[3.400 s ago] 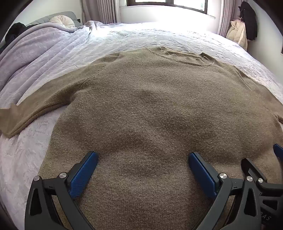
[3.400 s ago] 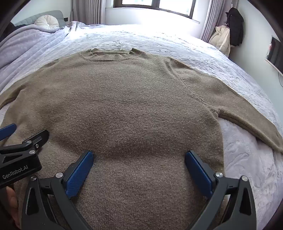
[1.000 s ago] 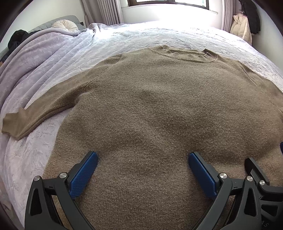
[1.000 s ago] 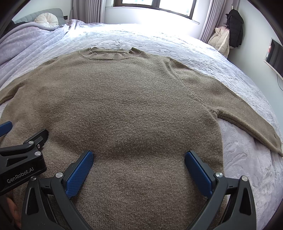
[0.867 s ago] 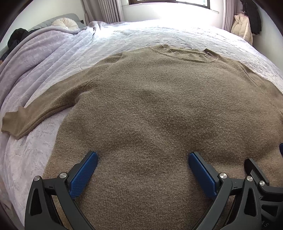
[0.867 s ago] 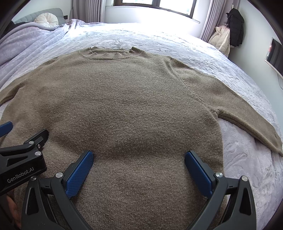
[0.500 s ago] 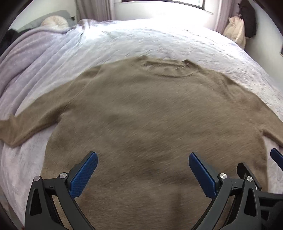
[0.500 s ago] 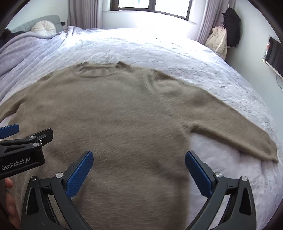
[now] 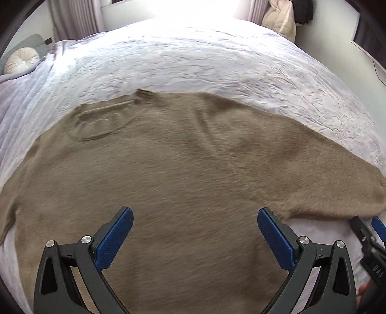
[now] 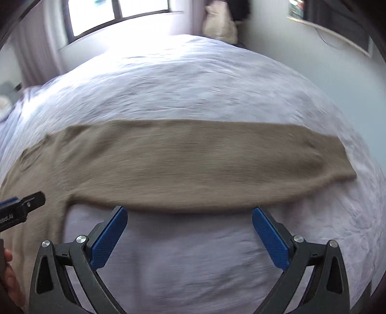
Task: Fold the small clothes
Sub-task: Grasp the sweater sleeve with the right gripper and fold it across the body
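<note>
A brown knitted sweater (image 9: 168, 183) lies flat on the bed, neckline at the far left in the left wrist view. My left gripper (image 9: 193, 231) hovers open above its body, nothing between the blue pads. The sweater's right sleeve (image 10: 205, 166) stretches across the right wrist view, cuff at the right. My right gripper (image 10: 188, 229) is open over the bare bedcover just in front of that sleeve, empty. Its tip shows at the right edge of the left wrist view (image 9: 369, 229). The left gripper's tip (image 10: 21, 205) shows at the left of the right wrist view. Both views are motion-blurred.
A pale lilac quilted bedcover (image 9: 217, 60) spreads beyond the sweater. A round white cushion (image 9: 21, 63) sits at the far left by the headboard. A beige coat (image 10: 219, 23) hangs by the window wall. A hand (image 10: 8, 273) shows at the lower left.
Both grippers have swung to the right and pulled back. The left now faces the sweater's right half; the right has left the body and faces the right sleeve. Both stayed open.
</note>
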The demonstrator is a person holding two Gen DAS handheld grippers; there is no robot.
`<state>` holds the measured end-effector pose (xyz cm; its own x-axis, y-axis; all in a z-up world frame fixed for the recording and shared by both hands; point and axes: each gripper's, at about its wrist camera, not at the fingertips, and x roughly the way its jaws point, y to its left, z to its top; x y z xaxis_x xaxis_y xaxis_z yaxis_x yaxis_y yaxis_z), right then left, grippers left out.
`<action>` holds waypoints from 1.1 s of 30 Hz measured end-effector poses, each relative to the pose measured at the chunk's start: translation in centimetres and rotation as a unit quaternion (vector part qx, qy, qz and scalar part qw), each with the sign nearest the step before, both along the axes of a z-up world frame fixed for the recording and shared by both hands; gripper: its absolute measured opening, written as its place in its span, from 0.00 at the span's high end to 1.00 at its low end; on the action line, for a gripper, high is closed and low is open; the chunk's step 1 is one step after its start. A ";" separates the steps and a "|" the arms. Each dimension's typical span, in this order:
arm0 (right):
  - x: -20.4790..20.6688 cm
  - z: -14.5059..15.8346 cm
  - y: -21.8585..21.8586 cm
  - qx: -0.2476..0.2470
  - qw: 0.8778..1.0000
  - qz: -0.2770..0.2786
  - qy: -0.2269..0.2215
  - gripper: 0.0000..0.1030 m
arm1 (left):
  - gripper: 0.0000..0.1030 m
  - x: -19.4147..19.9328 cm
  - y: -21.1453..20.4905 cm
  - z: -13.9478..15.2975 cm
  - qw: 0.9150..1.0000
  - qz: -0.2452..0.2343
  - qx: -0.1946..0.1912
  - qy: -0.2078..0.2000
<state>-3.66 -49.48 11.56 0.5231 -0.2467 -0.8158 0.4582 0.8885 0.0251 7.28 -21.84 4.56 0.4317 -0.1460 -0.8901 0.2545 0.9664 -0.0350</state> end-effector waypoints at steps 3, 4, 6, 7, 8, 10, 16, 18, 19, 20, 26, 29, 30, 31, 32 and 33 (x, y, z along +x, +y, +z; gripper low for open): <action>-1.2 -0.6 -4.9 0.034 0.998 -0.051 -0.008 0.00 | 0.00 0.2 -2.7 -0.5 1.000 -0.015 0.003 0.003; -1.4 -0.7 -5.9 0.042 0.997 -0.060 -0.011 0.00 | 0.00 0.1 -3.7 -0.7 1.000 -0.020 0.006 0.001; -1.5 -0.8 -8.2 0.062 0.995 -0.076 -0.020 0.00 | 0.00 0.3 -4.7 -0.8 1.000 -0.024 0.012 -0.002; -1.5 -0.7 -8.9 0.066 0.994 -0.079 -0.026 0.00 | 0.00 0.4 -5.3 -0.9 1.000 -0.026 0.014 -0.003; -1.3 -0.5 -9.8 0.068 0.994 -0.083 -0.034 0.00 | 0.00 0.6 -5.6 -0.9 1.000 -0.026 0.014 -0.002; -0.8 -0.2 -10.6 0.065 0.993 -0.087 -0.038 0.00 | 0.00 1.1 -6.4 -0.9 1.000 -0.024 0.010 0.001; 1.0 -0.8 -11.8 0.052 0.995 -0.083 -0.028 0.00 | 0.00 1.9 -8.8 -1.7 0.999 -0.032 0.015 0.007; 1.3 -0.9 -11.9 0.048 0.995 -0.081 -0.027 0.00 | 0.00 2.1 -9.7 -1.9 0.999 -0.032 0.023 0.003; 1.6 -1.0 -12.0 0.046 0.995 -0.080 -0.027 0.00 | 0.00 2.2 -10.0 -2.0 0.999 -0.029 0.025 0.001; 1.7 -1.0 -12.0 0.043 0.996 -0.079 -0.026 0.00 | 0.00 2.3 -10.3 -2.0 0.999 -0.027 0.025 -0.001; 1.6 -1.2 -11.8 0.034 0.996 -0.076 -0.025 0.00 | 0.00 0.7 -15.5 -1.2 0.995 -0.095 -0.005 0.015; 1.4 -1.3 -12.1 0.042 0.996 -0.075 -0.027 0.00 | 0.00 -1.1 -17.7 0.5 0.982 -0.172 -0.060 0.039; 1.3 -1.3 -12.3 0.046 0.996 -0.074 -0.029 0.00 | 0.00 -1.8 -17.9 1.6 0.979 -0.185 -0.081 0.032; 1.3 -1.3 -12.5 0.050 0.995 -0.075 -0.032 0.00 | 0.00 -2.0 -17.9 2.4 0.978 -0.188 -0.089 0.022; 1.3 -1.3 -12.6 0.053 0.995 -0.077 -0.033 0.00 | 0.00 -2.3 -17.4 3.6 0.978 -0.187 -0.094 0.001; 1.3 -1.2 -13.0 0.057 0.995 -0.078 -0.037 0.00 | 0.00 -2.0 -17.2 4.0 0.979 -0.181 -0.092 -0.008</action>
<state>-2.36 -62.44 10.31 0.5455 -0.2383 -0.8035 0.5840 0.7957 0.1605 5.31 -39.06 8.53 0.3353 -0.4491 -0.8282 0.5810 0.7905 -0.1935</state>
